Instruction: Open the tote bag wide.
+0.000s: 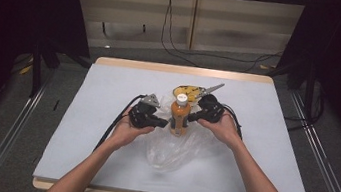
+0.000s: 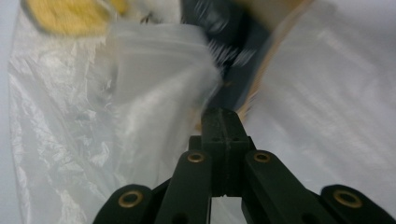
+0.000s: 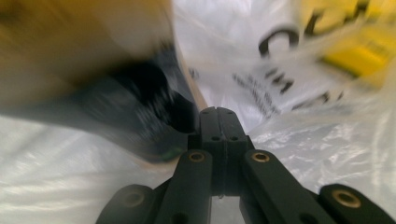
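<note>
Left to right across the table point(image 1: 107, 97), high view. Left: left claw point(image 1: 163, 123), held low by the left hand point(image 1: 128, 129), forearm entering from the bottom edge and angled inward; tips aimed right, at the base of the bottle. In the left gripper view, both jaws pressed together on a fold of the clear plastic bag point(image 2: 70, 121); film bunched against the tips, so apparently pinching the bag's edge. Centre: orange bottle point(image 1: 179, 118) with pale cap, upright, standing at the mouth of the plastic bag point(image 1: 171, 149), between the 2 claws; bag body crumpled toward the person's side. Whether the bottle's foot already sits inside the film or just on it, not clear. Behind the bottle: yellow packet point(image 1: 185, 91) lying on the table, apart from the bag. Right: right claw point(image 1: 192, 118), held by the right hand point(image 1: 222, 128), wrist bent inward, tips aimed left at the bottle. In the right gripper view, jaws closed tight, with bag film point(image 3: 327, 154) all around; likely gripping the opposite rim, though the pinched fold itself hidden. Progress, as a judgement: bagging at an early stage; mouth gripped on both sides, bottle at the opening; left to do: drawing film up around the bottle, then the yellow packet.
</note>
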A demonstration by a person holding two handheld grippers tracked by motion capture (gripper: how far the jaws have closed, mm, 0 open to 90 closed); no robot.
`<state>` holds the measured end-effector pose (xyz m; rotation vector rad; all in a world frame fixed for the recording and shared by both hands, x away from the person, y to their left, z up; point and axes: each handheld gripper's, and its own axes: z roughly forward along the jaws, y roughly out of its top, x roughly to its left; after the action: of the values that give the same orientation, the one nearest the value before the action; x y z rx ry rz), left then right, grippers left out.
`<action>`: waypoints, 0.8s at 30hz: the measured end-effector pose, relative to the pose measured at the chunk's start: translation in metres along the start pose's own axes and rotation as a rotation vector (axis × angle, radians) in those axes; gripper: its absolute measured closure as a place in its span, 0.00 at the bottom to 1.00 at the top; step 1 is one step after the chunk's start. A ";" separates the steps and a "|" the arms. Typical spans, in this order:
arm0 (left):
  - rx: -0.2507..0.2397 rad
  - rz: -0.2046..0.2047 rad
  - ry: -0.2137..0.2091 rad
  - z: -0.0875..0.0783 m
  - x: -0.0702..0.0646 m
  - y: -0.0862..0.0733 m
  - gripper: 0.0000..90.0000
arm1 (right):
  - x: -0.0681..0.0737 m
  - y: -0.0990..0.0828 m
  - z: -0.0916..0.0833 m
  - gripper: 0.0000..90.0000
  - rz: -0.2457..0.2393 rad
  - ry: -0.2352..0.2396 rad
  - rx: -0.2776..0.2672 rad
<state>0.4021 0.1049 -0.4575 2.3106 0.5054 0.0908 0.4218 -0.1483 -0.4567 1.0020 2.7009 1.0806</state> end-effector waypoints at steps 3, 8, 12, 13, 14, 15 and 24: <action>0.052 -0.019 0.033 0.008 0.006 -0.011 1.00 | -0.002 -0.012 0.005 1.00 0.014 -0.019 0.042; 0.031 -0.062 0.077 -0.005 0.017 -0.032 1.00 | -0.009 -0.033 -0.002 1.00 0.039 -0.013 0.006; 0.012 -0.099 0.092 -0.014 0.021 -0.043 1.00 | -0.013 -0.043 -0.009 1.00 0.056 -0.031 -0.016; 0.008 -0.103 0.094 -0.016 0.021 -0.045 1.00 | -0.014 -0.045 -0.011 1.00 0.063 -0.032 -0.019; 0.021 -0.099 0.104 -0.018 0.021 -0.046 1.00 | -0.015 -0.047 -0.012 1.00 0.066 -0.038 -0.022; 0.024 -0.097 0.115 -0.020 0.021 -0.047 1.00 | -0.016 -0.048 -0.014 1.00 0.068 -0.046 -0.019; -0.008 -0.140 0.096 -0.025 0.027 -0.055 1.00 | -0.021 -0.055 -0.023 1.00 0.089 -0.096 -0.009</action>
<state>0.4039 0.1669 -0.4805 2.2641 0.7127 0.1356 0.4016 -0.2042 -0.4776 1.1518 2.5962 1.0286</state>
